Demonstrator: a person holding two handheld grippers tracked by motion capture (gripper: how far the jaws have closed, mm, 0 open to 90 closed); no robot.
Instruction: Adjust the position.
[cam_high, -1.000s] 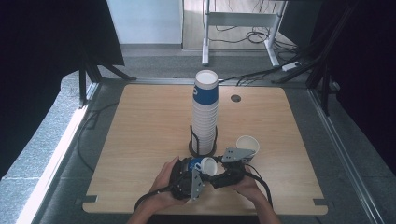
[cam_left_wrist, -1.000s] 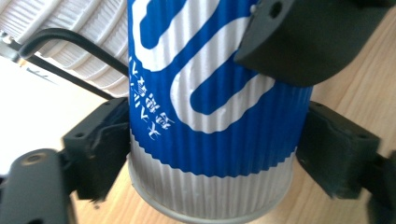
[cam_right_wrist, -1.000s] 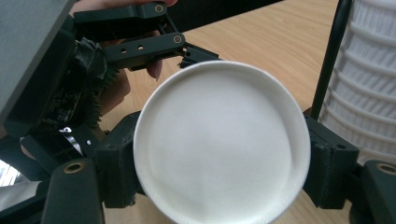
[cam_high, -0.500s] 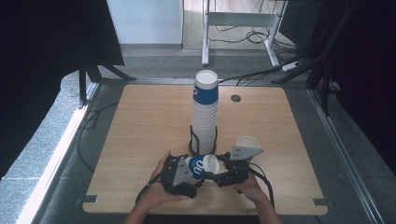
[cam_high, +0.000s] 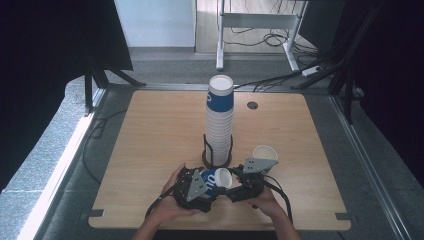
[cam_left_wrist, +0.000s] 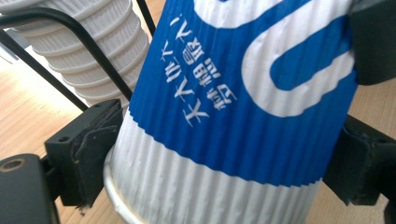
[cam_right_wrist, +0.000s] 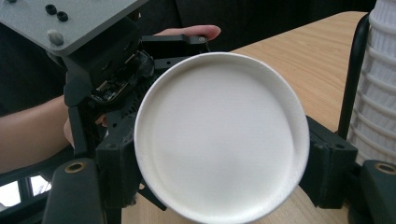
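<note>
Cup lies sideways between both grippers: right gripper clamps its rim, left gripper brackets the base end, jaws just narrowing, seemingly touching. Best to hold both ends steady, just short of the stack.

A lab-like recording bay: black curtains, bare wooden table, cables across grey floor.

Cup between left gripper's jaws: ribbed paper, matt, blue print on white. Its mouth facing right gripper: smooth white paper. Jaws: matt black plastic. Table beneath: pale wood, satin. Stack holder: black wire.
</note>
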